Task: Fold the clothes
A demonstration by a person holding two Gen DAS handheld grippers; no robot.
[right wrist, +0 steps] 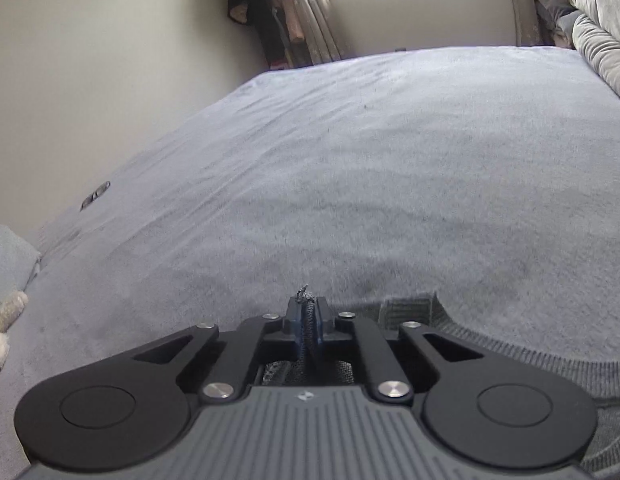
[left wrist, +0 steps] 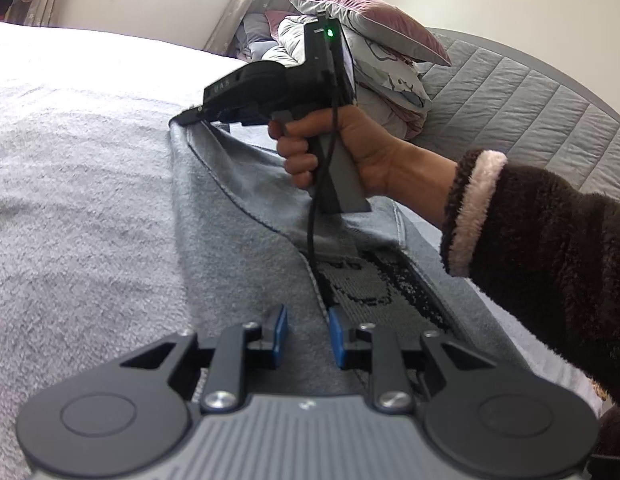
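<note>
My right gripper (right wrist: 306, 326) pinches the grey sweater's (left wrist: 246, 216) edge above the bed (left wrist: 78, 152); my left gripper (left wrist: 308, 332) hovers parted.

Sweater (left wrist: 246, 216) cut off at frame bottom; dark item (right wrist: 95, 191) at bed (right wrist: 350, 152) edge too small to identify.

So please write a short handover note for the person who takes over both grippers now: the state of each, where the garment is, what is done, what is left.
Left gripper: open, holding nothing, low over the grey sweater.
Right gripper: shut on the sweater's edge, lifting it off the bed cover.
Done: one edge gripped and raised.
Left: probably grip with the left, then fold and flatten.
</note>
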